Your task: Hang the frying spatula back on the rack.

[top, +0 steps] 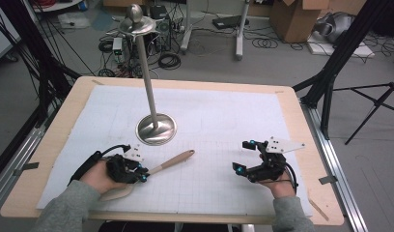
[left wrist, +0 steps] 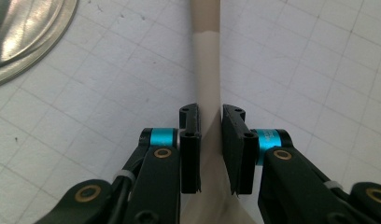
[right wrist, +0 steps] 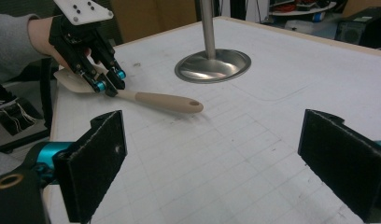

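Clearly unlabelled, the spatula [left wrist: 207,70] sits clamped in the left gripper [left wrist: 210,135] fingers; right gripper [right wrist: 216,163] fingers apart.

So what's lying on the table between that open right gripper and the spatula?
Nothing: in the high view the stretch of white gridded mat between the right gripper and the spatula is bare. The right gripper view shows the same.

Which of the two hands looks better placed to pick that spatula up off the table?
The left. The left gripper already has its jaws on either side of the spatula, at the neck by the blade. The right gripper rests apart from it, jaws wide open.
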Tool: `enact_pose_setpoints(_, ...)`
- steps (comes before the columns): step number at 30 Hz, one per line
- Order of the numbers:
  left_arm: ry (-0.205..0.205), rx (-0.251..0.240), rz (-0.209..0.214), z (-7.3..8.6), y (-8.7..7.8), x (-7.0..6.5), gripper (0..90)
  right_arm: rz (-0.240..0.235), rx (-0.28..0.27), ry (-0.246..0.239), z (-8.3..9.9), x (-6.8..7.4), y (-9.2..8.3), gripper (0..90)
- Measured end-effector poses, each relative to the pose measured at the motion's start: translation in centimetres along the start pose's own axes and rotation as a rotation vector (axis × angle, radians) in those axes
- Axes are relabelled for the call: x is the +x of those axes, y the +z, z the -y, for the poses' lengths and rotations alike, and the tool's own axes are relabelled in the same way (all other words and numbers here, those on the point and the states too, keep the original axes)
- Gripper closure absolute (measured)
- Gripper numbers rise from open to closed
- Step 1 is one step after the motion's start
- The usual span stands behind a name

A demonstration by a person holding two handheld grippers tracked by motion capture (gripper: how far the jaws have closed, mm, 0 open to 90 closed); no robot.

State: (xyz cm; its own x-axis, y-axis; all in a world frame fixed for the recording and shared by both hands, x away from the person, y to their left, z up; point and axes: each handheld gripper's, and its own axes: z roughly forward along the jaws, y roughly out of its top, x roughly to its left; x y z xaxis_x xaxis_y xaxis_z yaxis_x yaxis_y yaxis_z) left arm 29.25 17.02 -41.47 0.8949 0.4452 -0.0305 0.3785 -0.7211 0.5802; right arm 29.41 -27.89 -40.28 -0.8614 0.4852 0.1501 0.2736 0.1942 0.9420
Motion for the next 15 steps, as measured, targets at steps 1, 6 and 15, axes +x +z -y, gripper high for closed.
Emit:
enact_pose_setpoints(1,0.004,-0.004,-0.002,0.0,-0.1,0.0,77.2,0.000,0.000,-0.001,0.0,0.0,0.0,6.9)
enact_pose_setpoints(6,0.012,-0.025,0.002,0.2,-0.8,0.3,77.1,0.001,0.000,-0.002,0.0,0.0,0.0,6.9)
enact_pose_setpoints(15,0.010,-0.066,-0.001,0.6,-2.2,0.8,77.2,0.001,0.004,0.000,0.0,0.1,0.0,6.9)
